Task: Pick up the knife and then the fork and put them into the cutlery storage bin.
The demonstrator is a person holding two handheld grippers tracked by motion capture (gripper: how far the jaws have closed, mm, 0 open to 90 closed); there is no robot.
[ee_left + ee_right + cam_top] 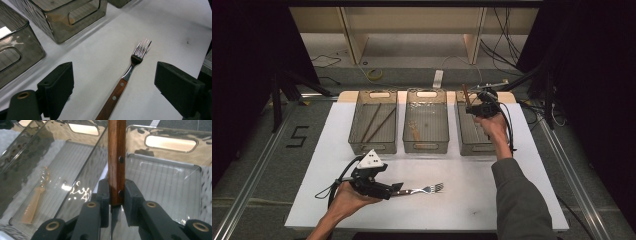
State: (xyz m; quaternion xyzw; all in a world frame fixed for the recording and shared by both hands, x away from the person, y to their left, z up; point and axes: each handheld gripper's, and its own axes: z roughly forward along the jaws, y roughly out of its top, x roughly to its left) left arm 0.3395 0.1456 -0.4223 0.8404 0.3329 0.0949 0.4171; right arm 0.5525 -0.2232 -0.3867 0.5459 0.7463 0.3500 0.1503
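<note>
Wooden-handled fork (125,82) flat on the white table sheet (472,190), tines pointing away from the left gripper (399,191), and in the left gripper view the two black jaws stand spread wide, one on each side of the riveted handle, touching nothing. From above, that gripper sits low at the near left, held in the person's left hand (344,200), the fork stretching out to the right of it. Over at the far right, the right gripper (116,193) is clamped tight on a dark wooden handle (116,157) with two rivets, held upright between the pads; what is on the handle's other end I cannot tell. It hangs over the right-hand bin (464,135), the right hand (494,127) wrapped behind it. Three smoky see-through bins line the far edge: the left bin (357,135) holds thin dark sticks (379,122), the middle bin (408,135) a pale wooden utensil (33,203).
</note>
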